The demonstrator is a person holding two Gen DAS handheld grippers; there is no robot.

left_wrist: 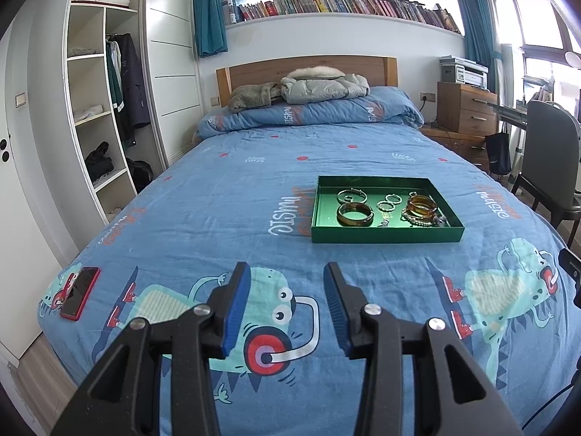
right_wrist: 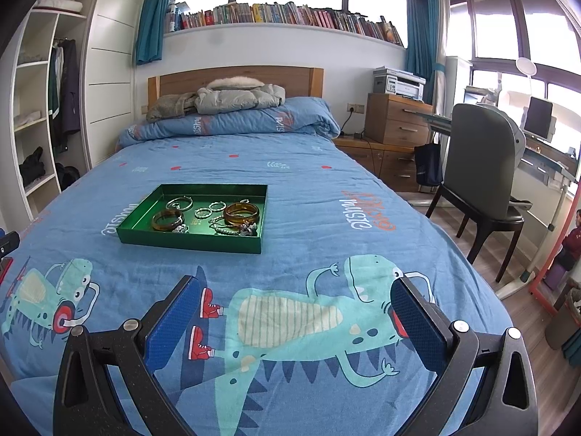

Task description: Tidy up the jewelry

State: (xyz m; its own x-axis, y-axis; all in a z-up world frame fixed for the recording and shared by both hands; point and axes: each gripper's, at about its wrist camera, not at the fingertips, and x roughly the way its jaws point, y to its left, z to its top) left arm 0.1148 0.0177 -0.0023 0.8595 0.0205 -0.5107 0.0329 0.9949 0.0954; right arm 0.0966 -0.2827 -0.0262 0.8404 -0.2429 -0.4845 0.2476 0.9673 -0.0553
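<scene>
Both grippers, left (left_wrist: 287, 272) and right (right_wrist: 296, 287), hang apart and empty; pads could snag tangled bangles (right_wrist: 241, 212) or tip the tray (right_wrist: 192, 245)

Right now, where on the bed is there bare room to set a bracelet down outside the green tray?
Bare bedspread lies left of the green tray, between it and the red phone, and in front of it. Inside the tray, the left strip is free; the bracelets crowd its right.
</scene>
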